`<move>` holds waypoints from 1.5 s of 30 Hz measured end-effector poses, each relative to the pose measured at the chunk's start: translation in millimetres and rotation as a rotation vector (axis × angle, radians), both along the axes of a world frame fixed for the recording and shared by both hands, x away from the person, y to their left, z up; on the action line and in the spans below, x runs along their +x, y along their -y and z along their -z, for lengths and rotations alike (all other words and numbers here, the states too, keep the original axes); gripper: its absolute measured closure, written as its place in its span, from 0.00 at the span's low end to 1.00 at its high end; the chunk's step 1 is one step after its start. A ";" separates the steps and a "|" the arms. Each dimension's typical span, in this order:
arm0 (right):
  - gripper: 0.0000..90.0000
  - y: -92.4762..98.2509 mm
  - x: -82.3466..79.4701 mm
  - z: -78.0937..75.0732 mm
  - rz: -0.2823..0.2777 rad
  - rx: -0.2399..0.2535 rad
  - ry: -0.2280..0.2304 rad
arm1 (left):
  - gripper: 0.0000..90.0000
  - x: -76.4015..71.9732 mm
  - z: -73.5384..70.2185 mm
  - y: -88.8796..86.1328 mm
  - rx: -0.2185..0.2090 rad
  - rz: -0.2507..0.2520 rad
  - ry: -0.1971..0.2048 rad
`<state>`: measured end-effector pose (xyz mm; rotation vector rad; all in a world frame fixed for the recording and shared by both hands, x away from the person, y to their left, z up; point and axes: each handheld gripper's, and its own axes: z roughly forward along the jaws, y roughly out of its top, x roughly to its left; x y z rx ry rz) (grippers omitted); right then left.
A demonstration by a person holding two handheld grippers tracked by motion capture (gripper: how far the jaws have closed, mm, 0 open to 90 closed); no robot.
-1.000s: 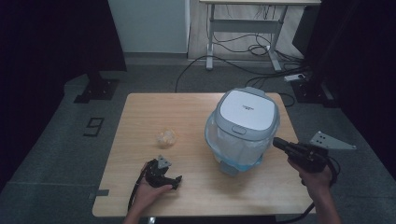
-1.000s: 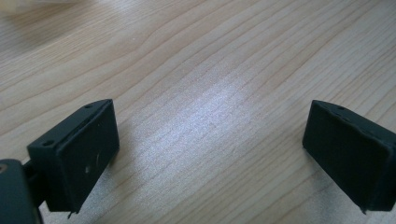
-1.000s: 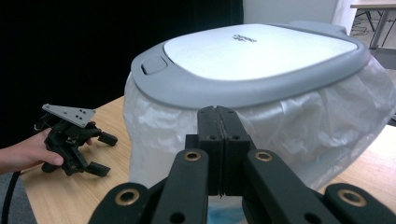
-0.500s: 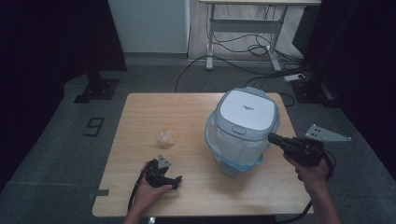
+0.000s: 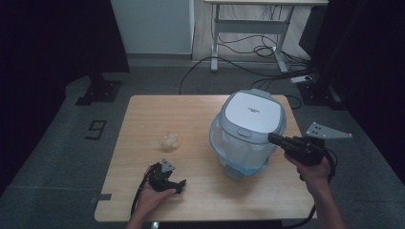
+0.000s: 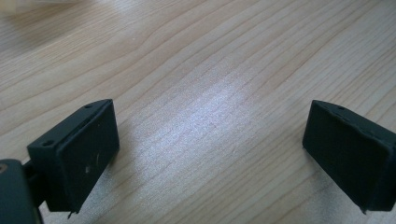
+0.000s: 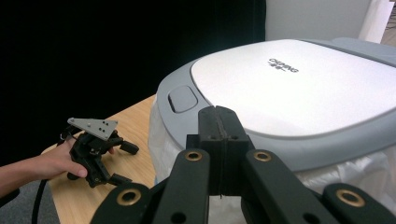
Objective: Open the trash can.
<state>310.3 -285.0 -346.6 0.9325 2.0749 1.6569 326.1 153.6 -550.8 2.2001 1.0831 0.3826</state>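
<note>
crumpled yellowish wrapper point(image 5: 170, 140) on wooden table point(image 5: 143, 114)

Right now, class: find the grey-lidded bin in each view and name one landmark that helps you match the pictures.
High view: the bin stands right of centre on the table, with the shut right tool at its right flank.
Left gripper view: not in it; bare wood lies between open jaws.
Right gripper view: its lid fills the upper right, behind that tool's jaws.
Shared landmark: the left tool, resting on the table left of the bin.

Grey floor point(image 5: 62, 143), black curtains point(image 5: 52, 38), desk point(image 5: 248, 28) behind.
</note>
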 end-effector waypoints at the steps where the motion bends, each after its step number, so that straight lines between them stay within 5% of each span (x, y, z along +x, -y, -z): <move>1: 0.99 -1.0 0.7 -0.6 -0.001 0.000 0.000 | 0.04 0.0 0.0 0.0 0.000 0.000 0.000; 45: 0.98 -61.4 32.5 -4.1 -0.067 -0.048 -0.039 | 0.04 -0.4 0.0 0.1 -0.002 0.002 0.001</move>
